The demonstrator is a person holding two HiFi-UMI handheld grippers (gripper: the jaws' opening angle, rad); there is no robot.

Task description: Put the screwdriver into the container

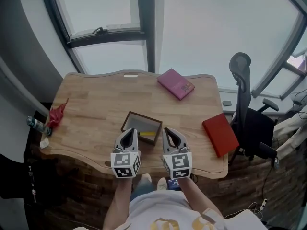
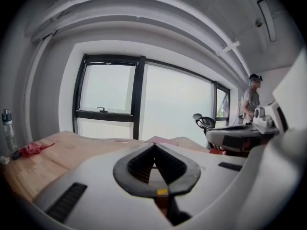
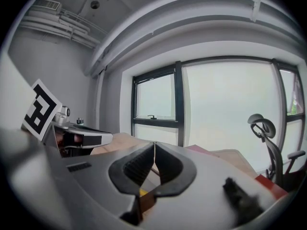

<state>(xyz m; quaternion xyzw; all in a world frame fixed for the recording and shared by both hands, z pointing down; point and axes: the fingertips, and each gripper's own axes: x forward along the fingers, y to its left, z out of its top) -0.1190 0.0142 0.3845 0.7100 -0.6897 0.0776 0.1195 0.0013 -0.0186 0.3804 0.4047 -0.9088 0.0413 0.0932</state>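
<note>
Two grippers sit side by side at the near edge of the table [image 1: 91,104], forearms coming up from below, jaws pointing away toward the window [image 1: 108,13].

- left gripper [image 1: 130,131]: tips over the near-left wall of the container [image 1: 145,118]. Jaws closed tip to tip, nothing in them.
- right gripper [image 1: 167,130]: just off the container's near-right corner. Jaws also together, empty.

Around:
- pink book [image 1: 176,83] far side
- red book [image 1: 219,134] right edge
- red cloth [image 1: 56,116] and bottle [image 1: 36,124] left edge
- office chair [image 1: 244,104] off to the right

Nothing lies between the grippers and the container.

The screwdriver [image 1: 147,134] is in the container, by the near wall. Its yellow handle lies flat, long axis roughly left-right. Can't tell which end is the tip.
</note>
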